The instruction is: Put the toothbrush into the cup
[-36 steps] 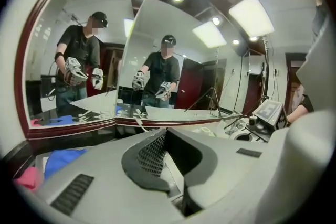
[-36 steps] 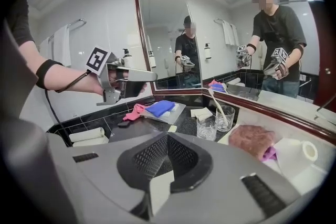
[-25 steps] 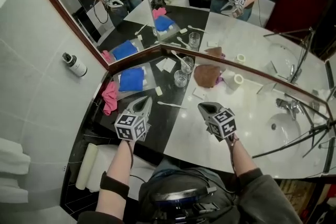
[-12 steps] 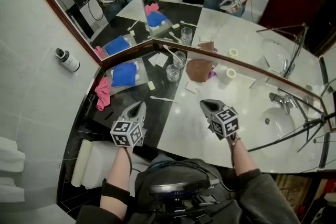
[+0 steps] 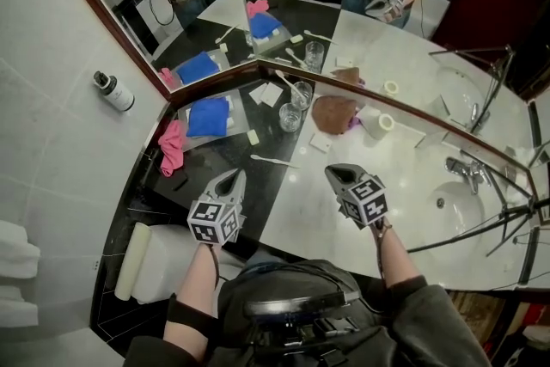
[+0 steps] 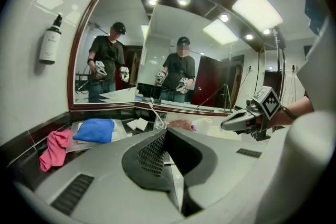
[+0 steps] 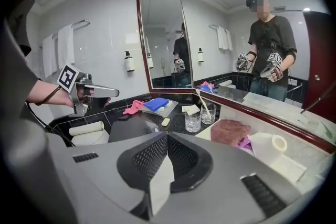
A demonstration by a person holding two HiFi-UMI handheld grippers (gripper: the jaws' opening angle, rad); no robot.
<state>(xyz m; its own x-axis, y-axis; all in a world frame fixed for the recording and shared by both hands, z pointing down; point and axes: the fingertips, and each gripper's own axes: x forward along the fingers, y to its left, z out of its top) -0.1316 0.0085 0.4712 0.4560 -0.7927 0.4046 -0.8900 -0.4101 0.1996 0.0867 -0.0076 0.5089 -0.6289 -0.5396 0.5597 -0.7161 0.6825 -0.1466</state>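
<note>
While I hold both tools low over the black-and-white stone counter (image 5: 412,176), the fingers of my left gripper (image 5: 234,176) are pressed together with nothing between them. Those of my right gripper (image 5: 333,174) are likewise closed on nothing. The thin white plastic toothbrush (image 5: 273,160) lies flat on the dark part of the counter, ahead of the two grippers and between them, touching neither. Beyond it stands the clear empty glass cup (image 5: 290,117), apart from the toothbrush. Just behind that is a second clear glass (image 5: 302,95) with another white brush (image 5: 286,82) leaning in it. To the left of the glasses lies a folded blue cloth (image 5: 209,116) with a crumpled pink cloth (image 5: 174,146) beside it. To their right lies a brown cloth (image 5: 331,112).
</note>
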